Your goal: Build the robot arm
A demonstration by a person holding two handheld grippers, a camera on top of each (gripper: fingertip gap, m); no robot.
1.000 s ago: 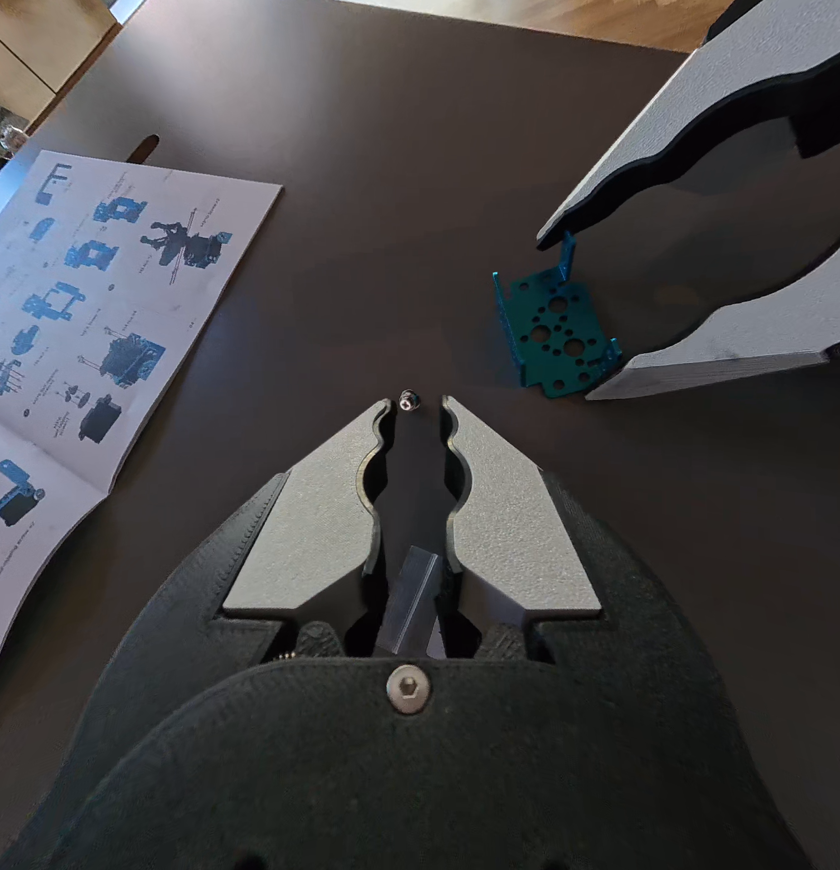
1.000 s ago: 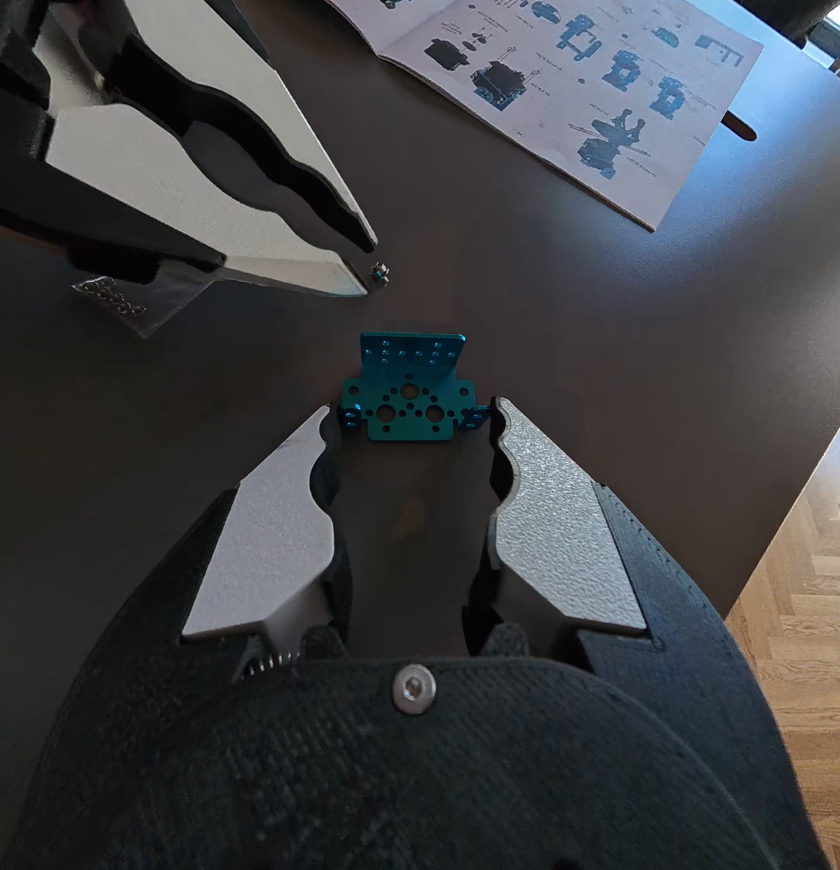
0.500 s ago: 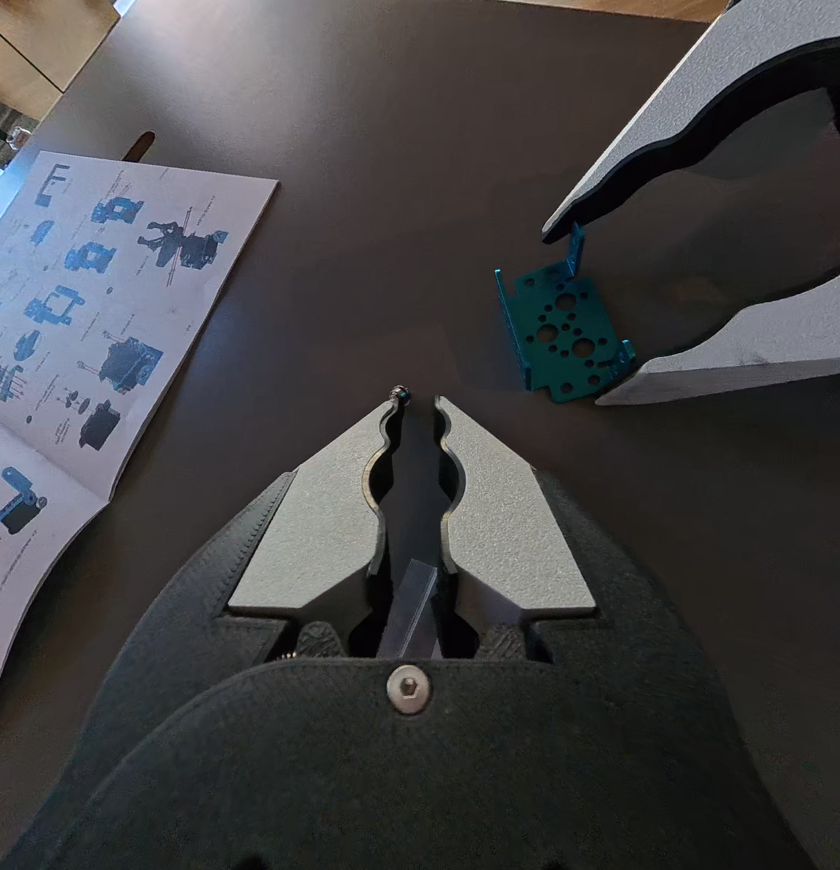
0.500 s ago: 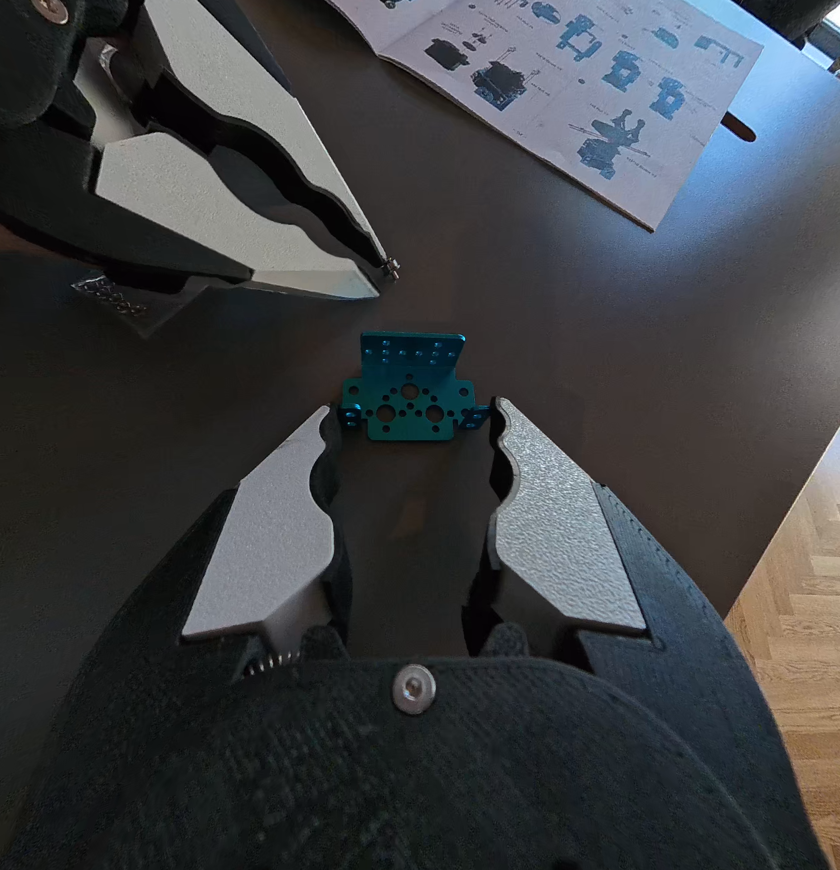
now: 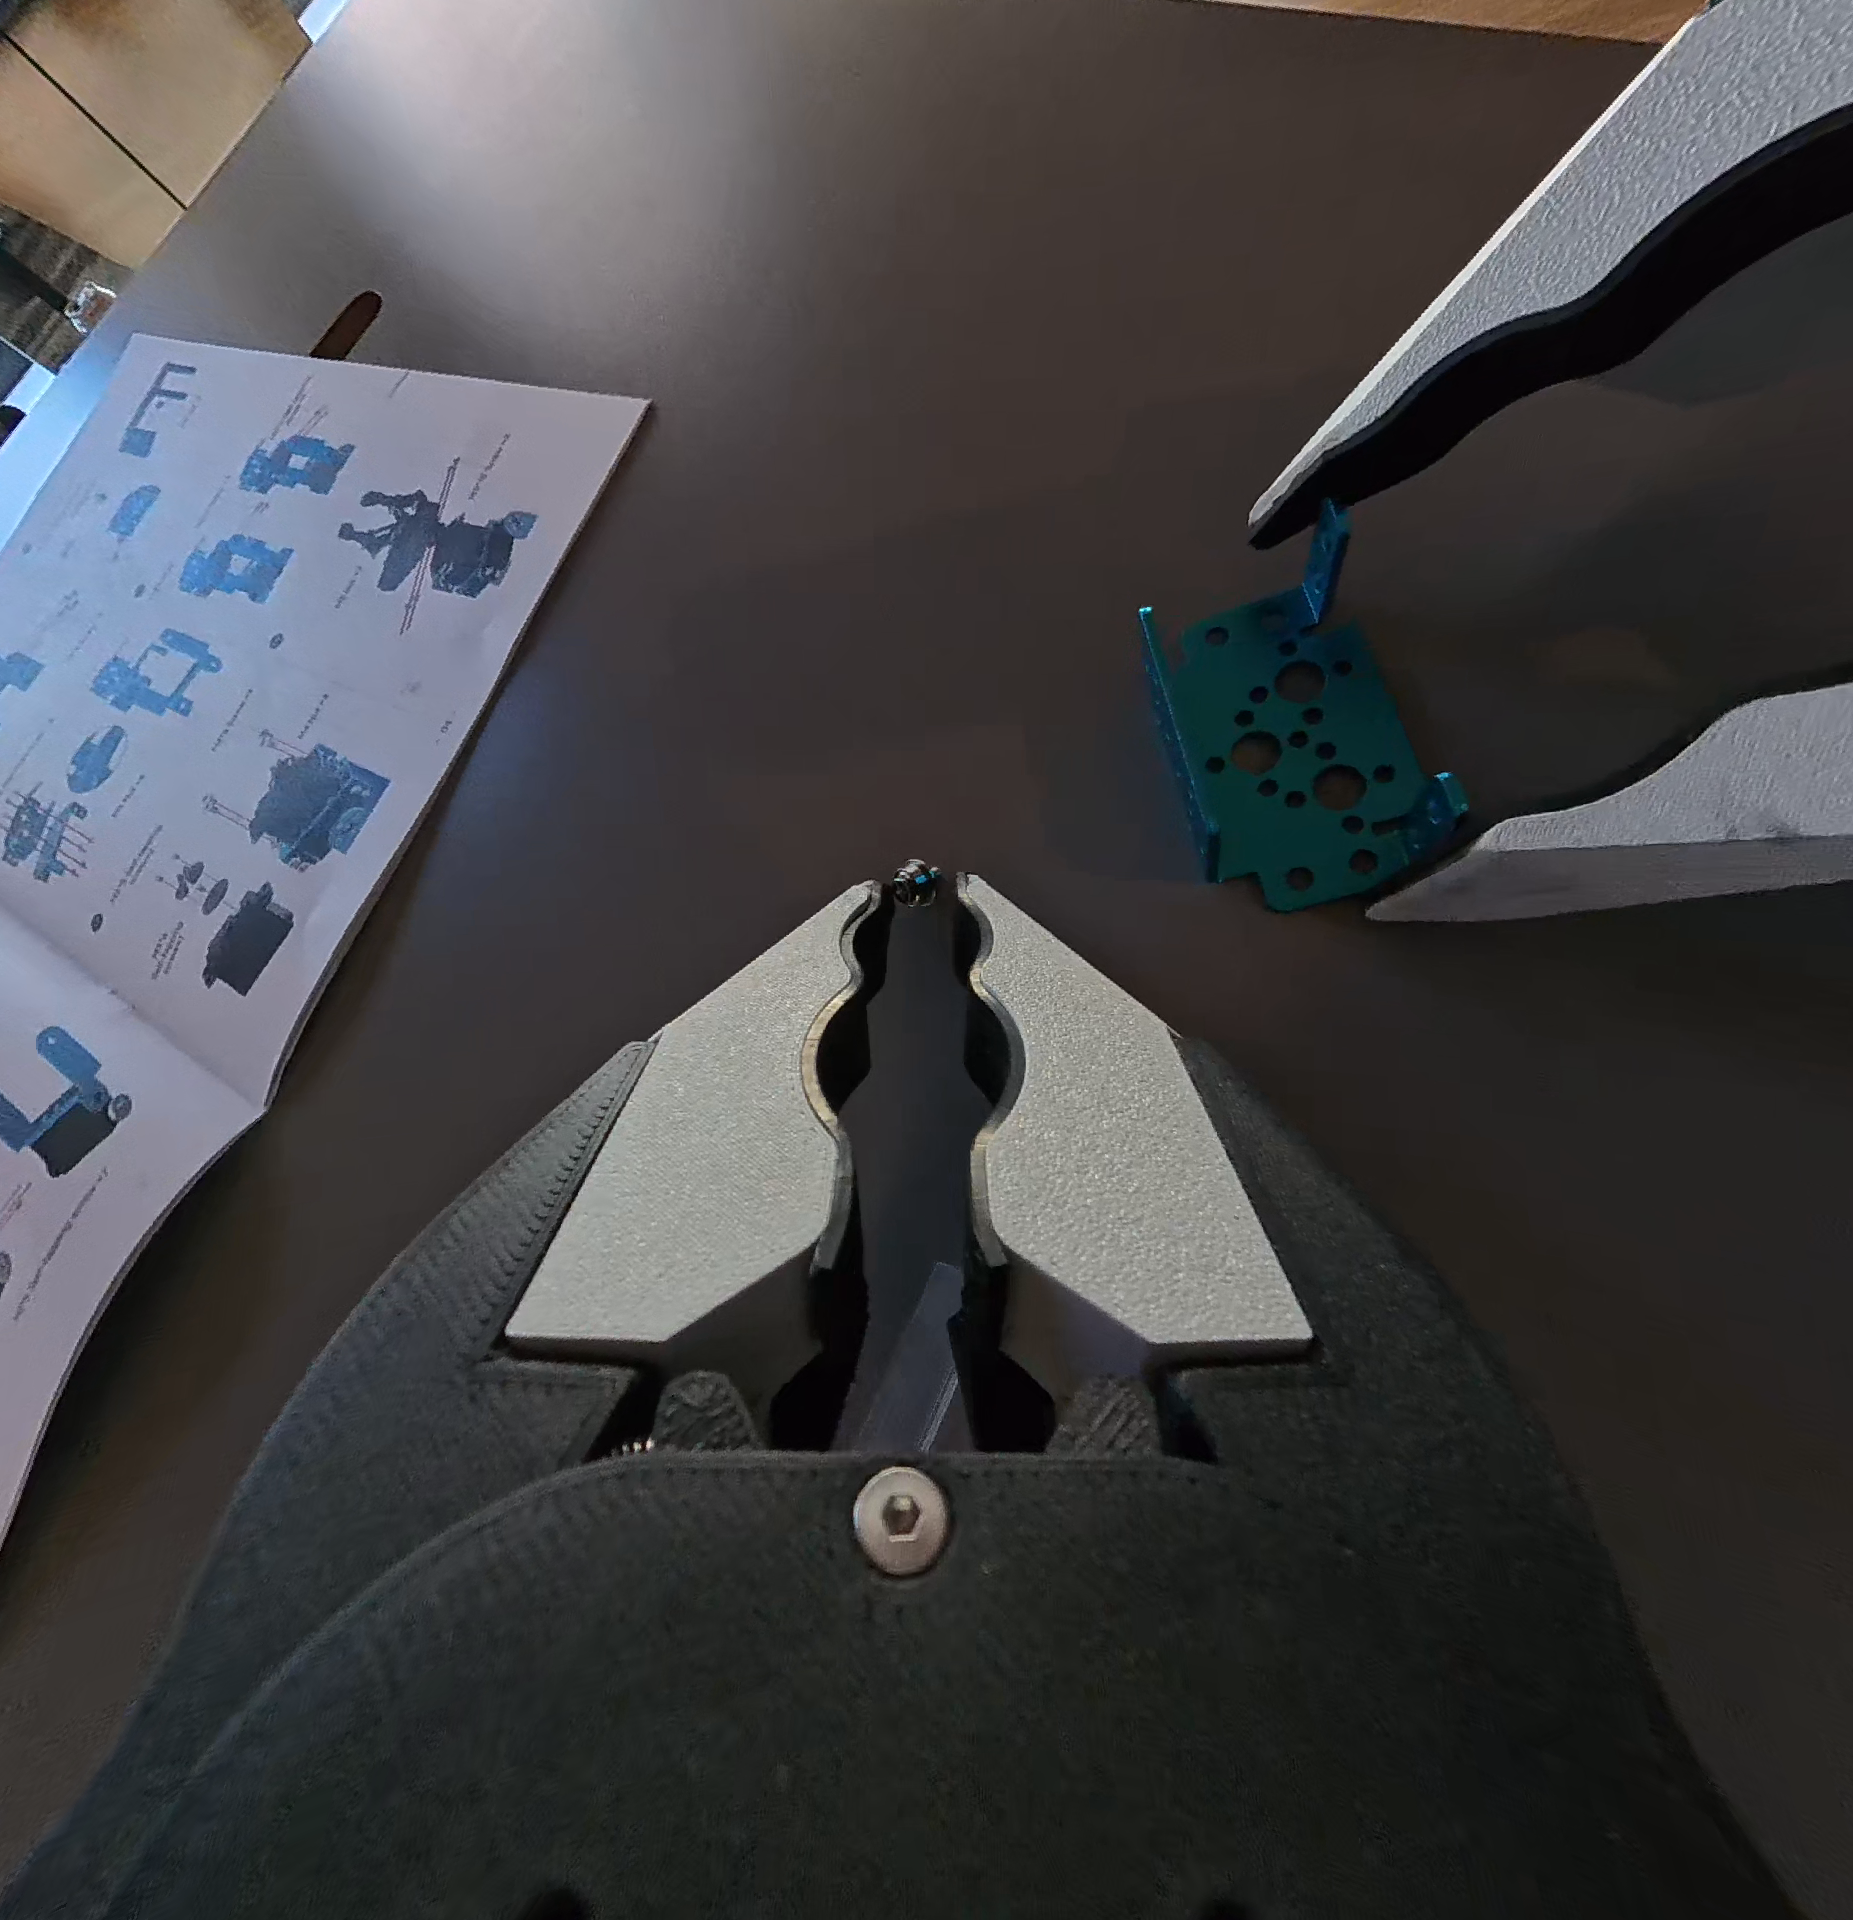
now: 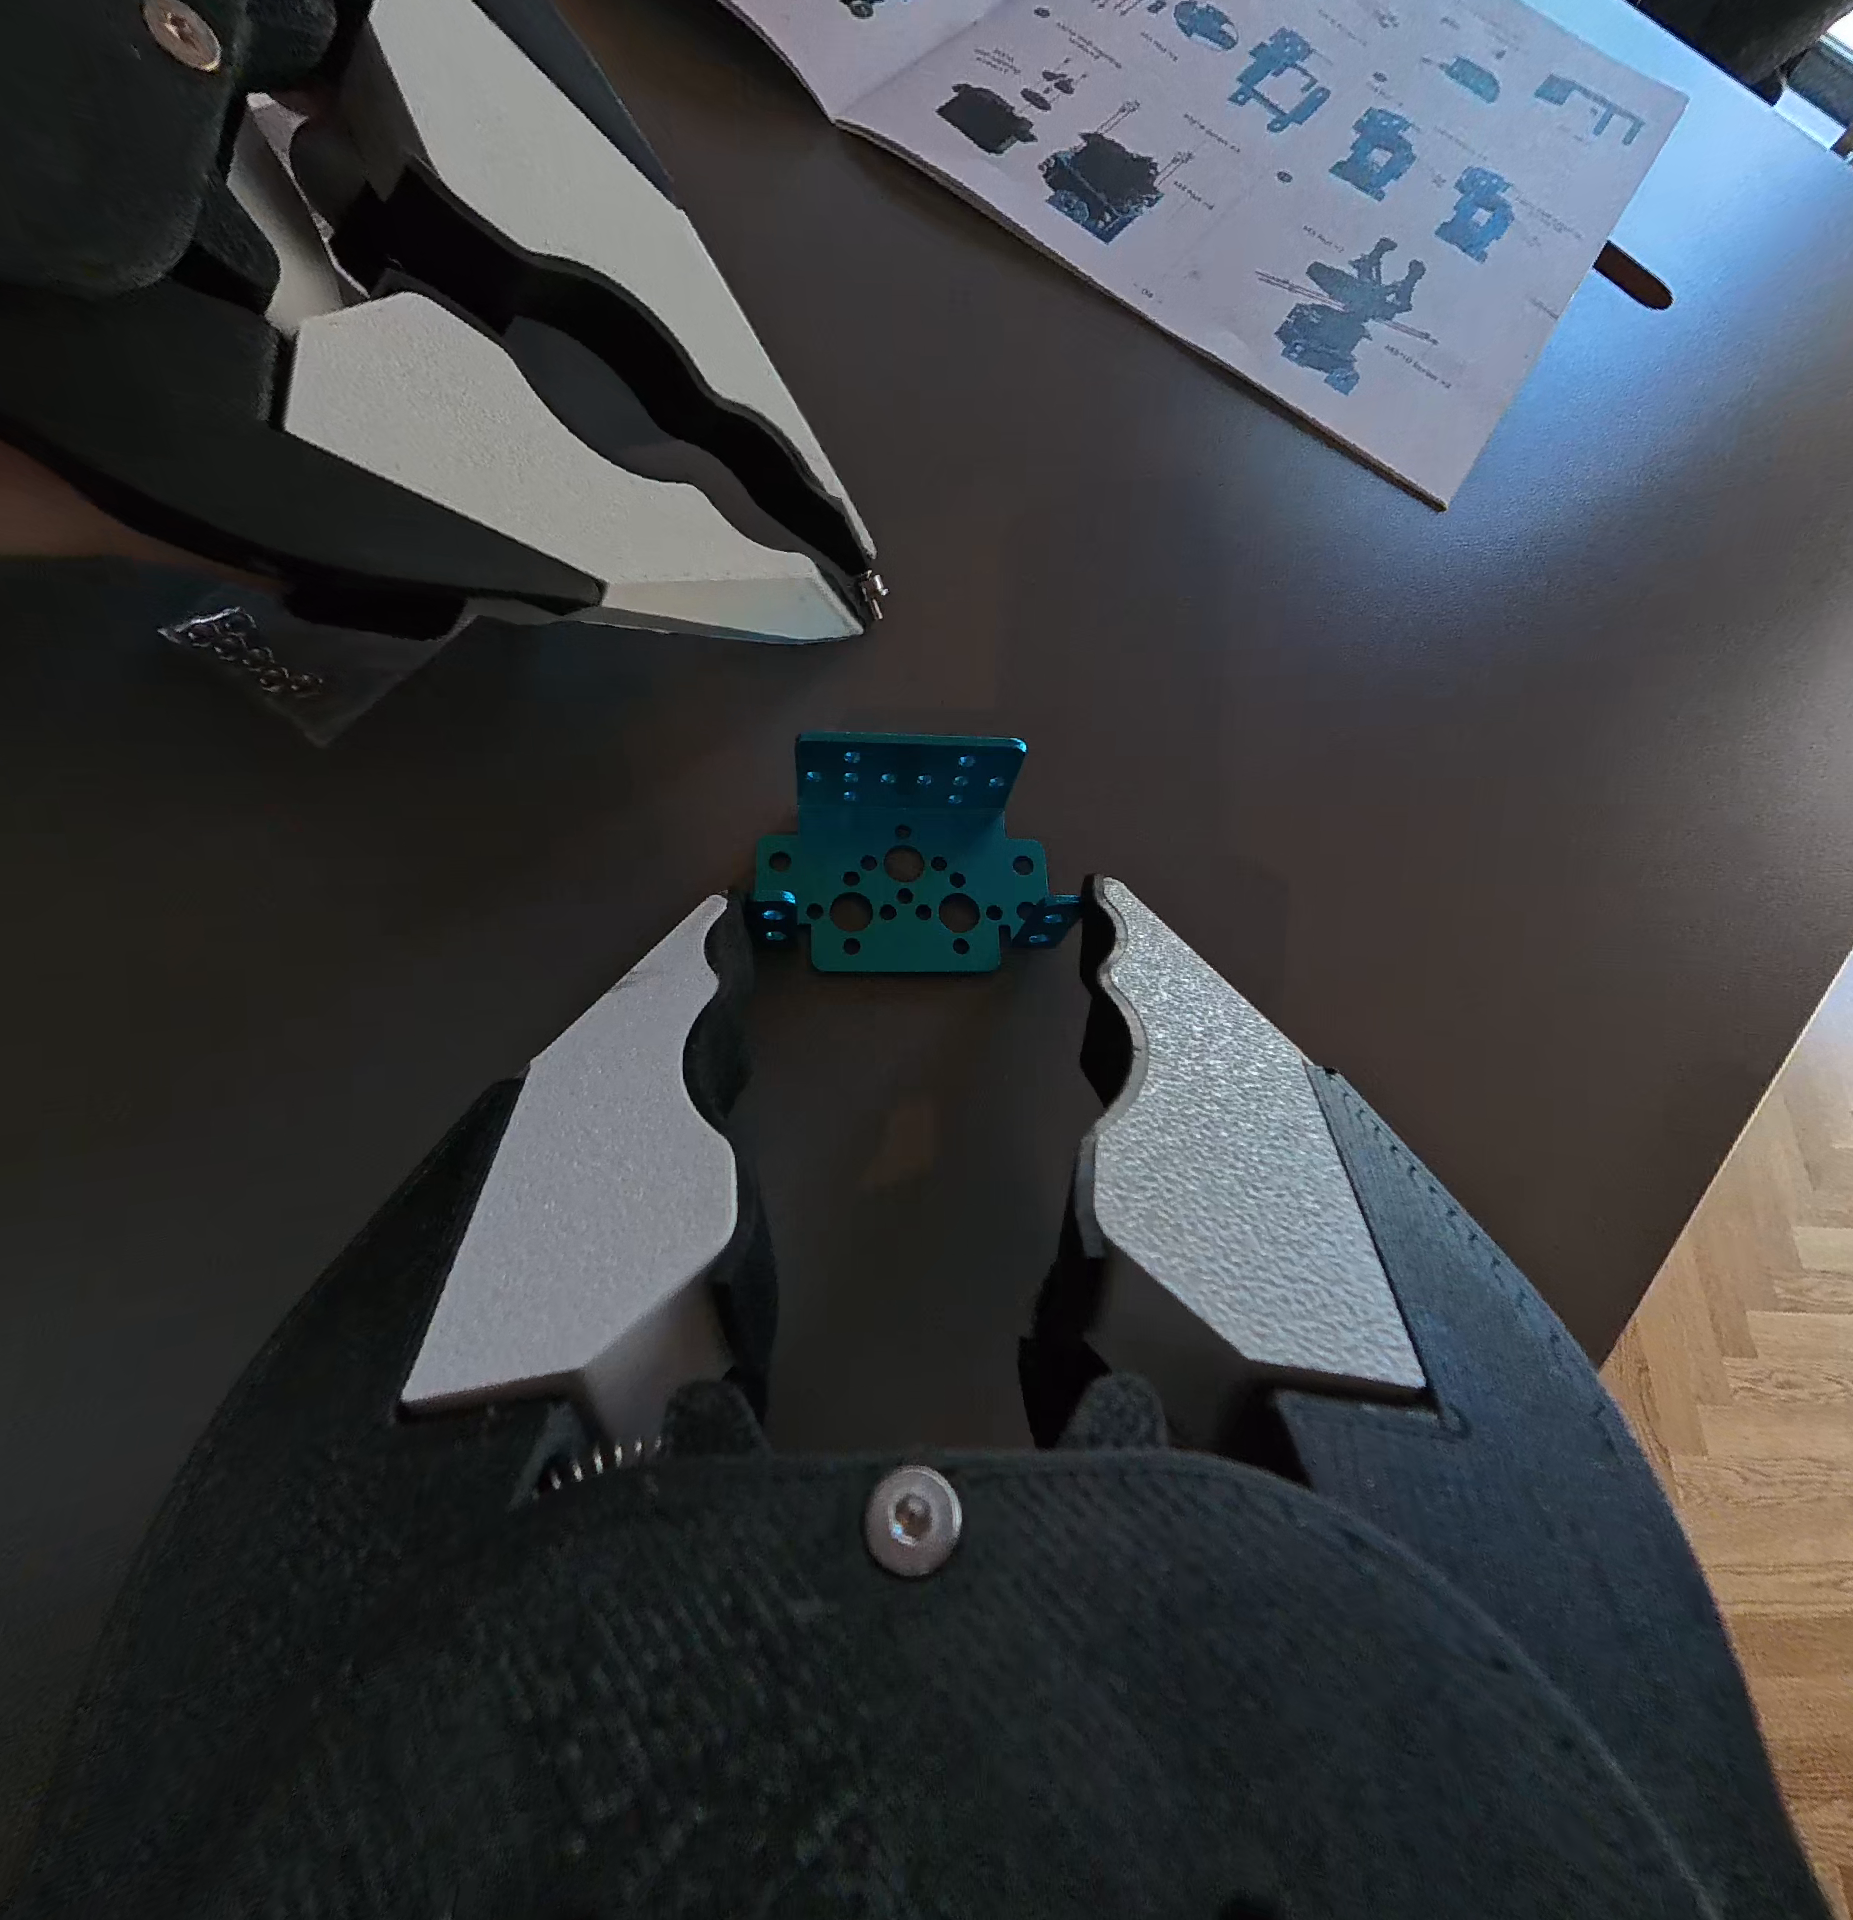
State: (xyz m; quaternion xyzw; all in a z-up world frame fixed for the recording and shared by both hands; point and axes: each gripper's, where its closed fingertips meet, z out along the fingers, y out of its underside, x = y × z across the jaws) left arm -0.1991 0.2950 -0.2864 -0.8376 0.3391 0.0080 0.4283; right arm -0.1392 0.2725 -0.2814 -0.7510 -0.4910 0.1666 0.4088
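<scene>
A small dark screw (image 5: 914, 884) is pinched between the fingertips of my left gripper (image 5: 917, 886), low over the dark table (image 5: 901, 364). In the right wrist view the left gripper (image 6: 866, 594) comes in from the upper left with the screw (image 6: 875, 598) at its tip. A blue metal bracket (image 6: 906, 904) with several holes lies flat on the table, one flange standing up on its far side. My right gripper (image 6: 906, 902) closes on its two side tabs. The left wrist view shows the bracket (image 5: 1296, 748) between the right gripper's fingers (image 5: 1628, 831).
An open instruction booklet (image 5: 205, 727) lies on the left of the table, also seen at the far side in the right wrist view (image 6: 1317, 177). A small clear bag (image 6: 247, 665) lies under the left gripper. The table edge (image 6: 1753, 1091) drops to a wooden floor (image 6: 1795, 1351). The left gripper's tips are roughly 7 centimetres from the right gripper's.
The screw lay on the table just ahead of my left fingertips. The left jaws have narrowed and now pinch it. The right gripper and bracket have stayed in place.
</scene>
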